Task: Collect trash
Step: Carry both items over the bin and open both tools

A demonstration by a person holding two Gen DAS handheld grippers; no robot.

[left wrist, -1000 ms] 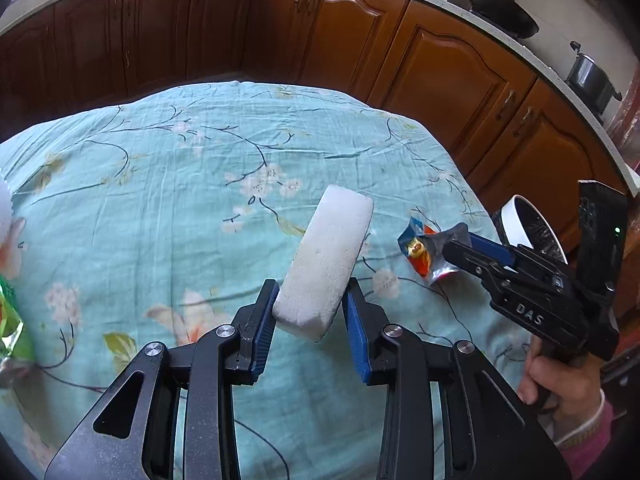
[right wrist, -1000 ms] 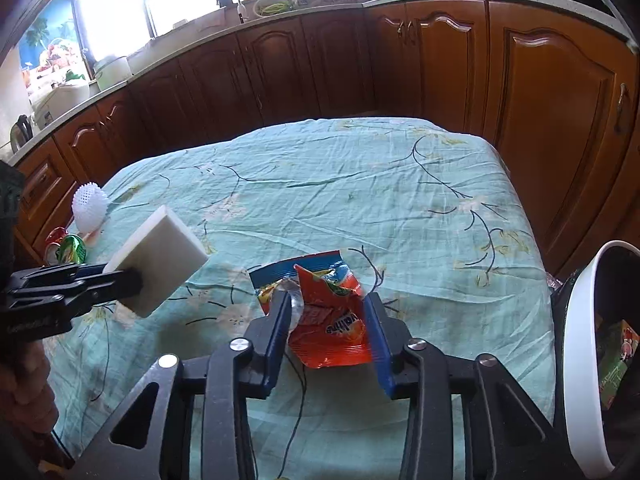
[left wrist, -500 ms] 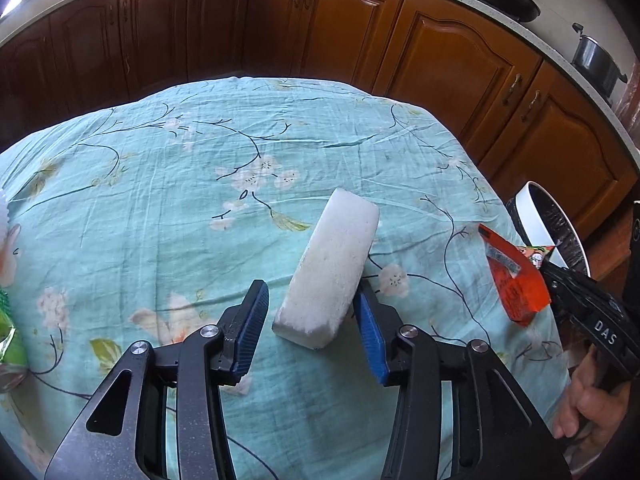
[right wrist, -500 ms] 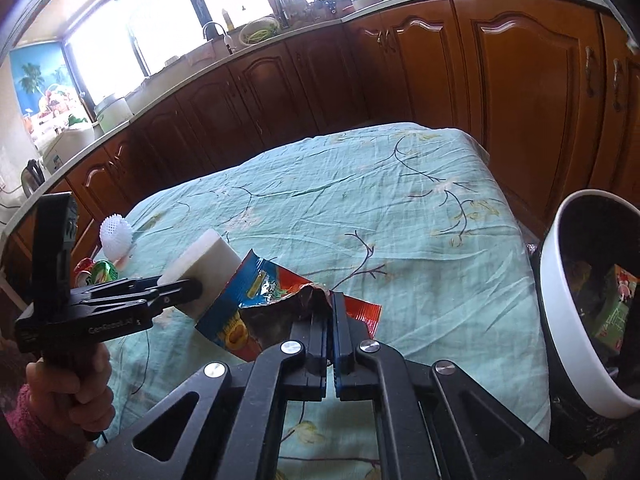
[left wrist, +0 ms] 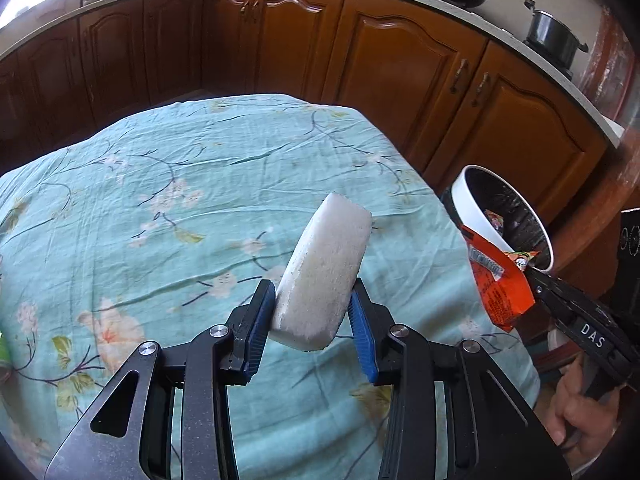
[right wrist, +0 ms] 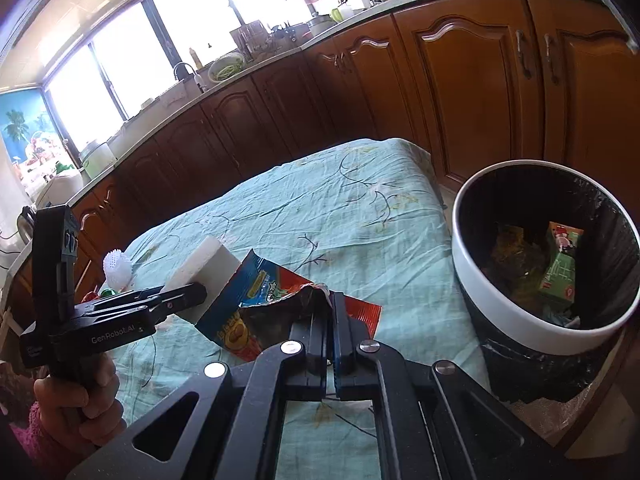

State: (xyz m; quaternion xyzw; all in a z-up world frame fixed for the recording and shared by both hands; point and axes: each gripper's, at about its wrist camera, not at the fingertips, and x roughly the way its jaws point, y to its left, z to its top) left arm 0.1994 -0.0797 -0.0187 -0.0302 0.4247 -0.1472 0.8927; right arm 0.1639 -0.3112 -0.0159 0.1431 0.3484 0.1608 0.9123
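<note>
White sponge (left wrist: 320,276) pinched upright between left tool (left wrist: 312,320) pads, lifted clear of tabletop (left wrist: 160,184), likely kept out of the way. Orange wrapper (right wrist: 280,312) clamped in right tool (right wrist: 332,320), pressed together, raised beside tabletop's right edge, near bin (right wrist: 500,320) but not yet over its mouth, presumably for dropping in.

Home kitchen: wooden cabinets (right wrist: 472,92), sink faucet (right wrist: 186,70), stovetop pot (left wrist: 554,38).

crumpled red-and-blue snack wrapper (right wrist: 276,312) held aloft beside the white-rimmed, black-lined trash bin (right wrist: 520,320); white foam block (left wrist: 320,280) held tilted upward.
</note>
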